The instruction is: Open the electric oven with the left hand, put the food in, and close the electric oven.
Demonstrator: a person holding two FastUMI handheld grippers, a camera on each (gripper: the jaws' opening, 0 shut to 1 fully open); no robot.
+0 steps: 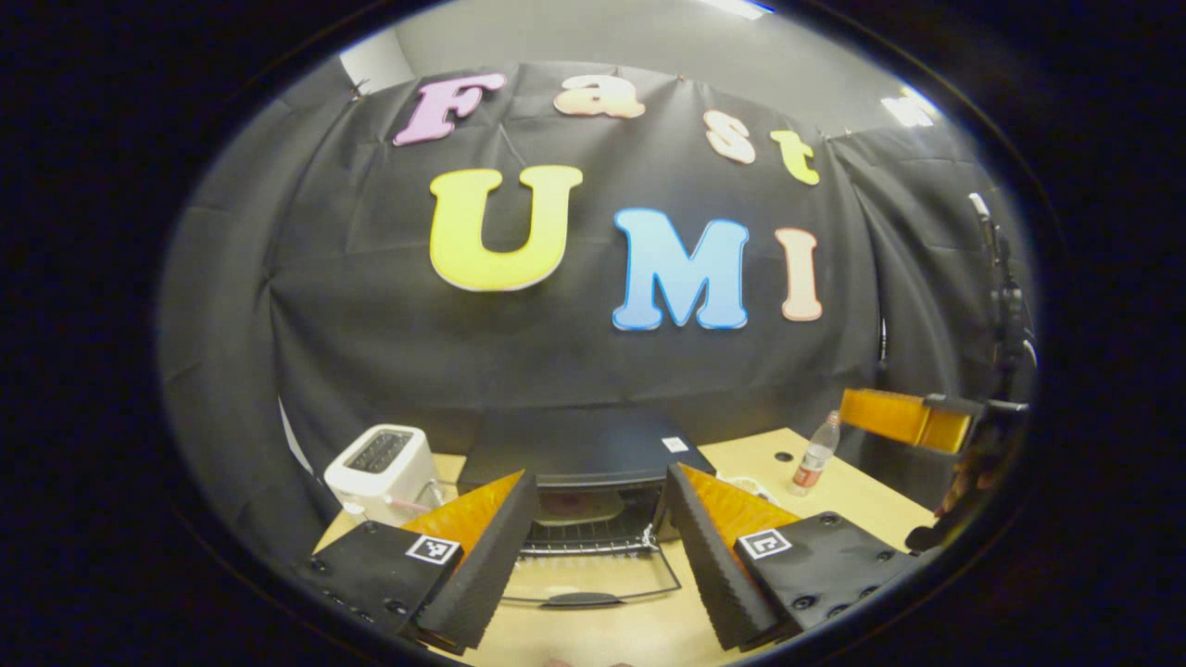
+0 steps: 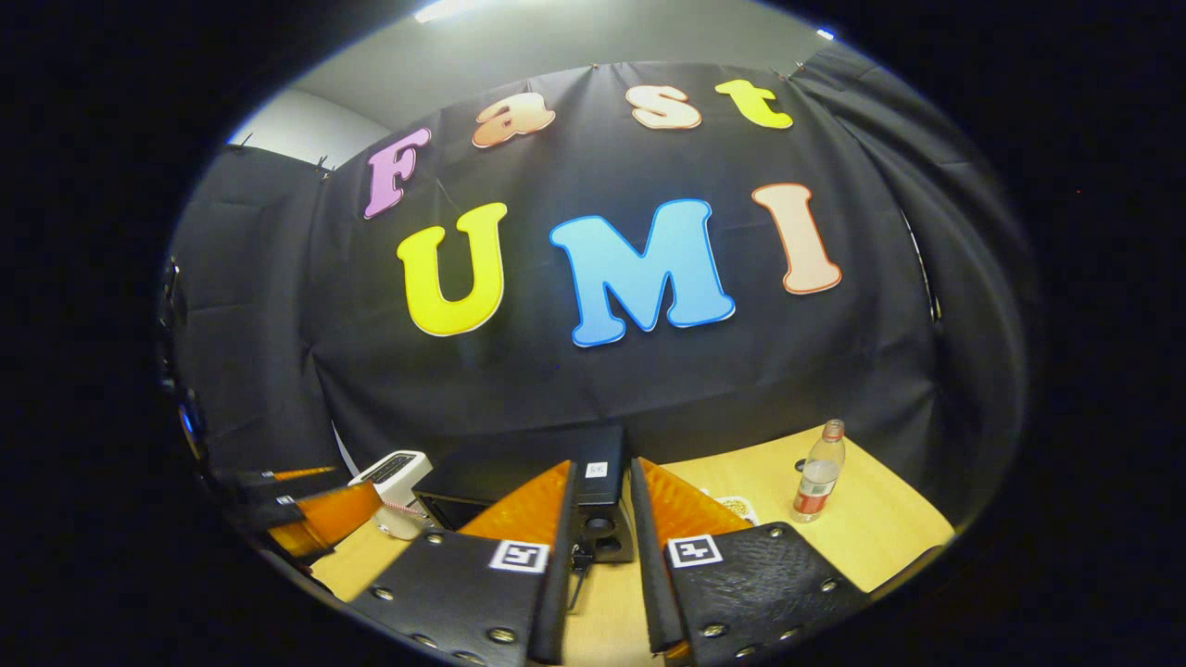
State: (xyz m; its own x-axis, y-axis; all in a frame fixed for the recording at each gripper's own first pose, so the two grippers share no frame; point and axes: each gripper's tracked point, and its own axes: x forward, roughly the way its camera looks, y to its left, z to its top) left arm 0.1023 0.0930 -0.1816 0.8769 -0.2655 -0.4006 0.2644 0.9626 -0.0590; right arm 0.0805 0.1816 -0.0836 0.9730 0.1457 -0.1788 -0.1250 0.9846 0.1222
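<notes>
Left gripper view: the left tongs (image 1: 593, 547) are spread wide and hold nothing. They hang just in front of the black box-shaped electric oven (image 1: 584, 449) on the pale wooden table (image 1: 834, 491).
Oven door: the glass door (image 1: 593, 584) lies flat and open, down between the two fingers. A wire rack (image 1: 584, 535) shows inside.
Food: something round and pale (image 1: 579, 505) sits on the rack inside the oven. It looks like the food, but it is dim and hard to be sure of.
Right gripper view: the right tongs (image 2: 600, 556) are nearly pressed together, with a thin gap and nothing in it. They hang at the oven's right end, near its knobs.
Step now: I think the food is in, so closing the door is what is left.
Next move: the left tongs would need to get under the door's front edge and lift it up until it shuts.
Other things: a white toaster (image 1: 382, 468) stands left of the oven. A clear plastic bottle (image 1: 815, 456) stands to the right.
Hard to see: the door handle is cut off low down. The small white dish (image 2: 737, 507) behind the right tongs is partly hidden.
</notes>
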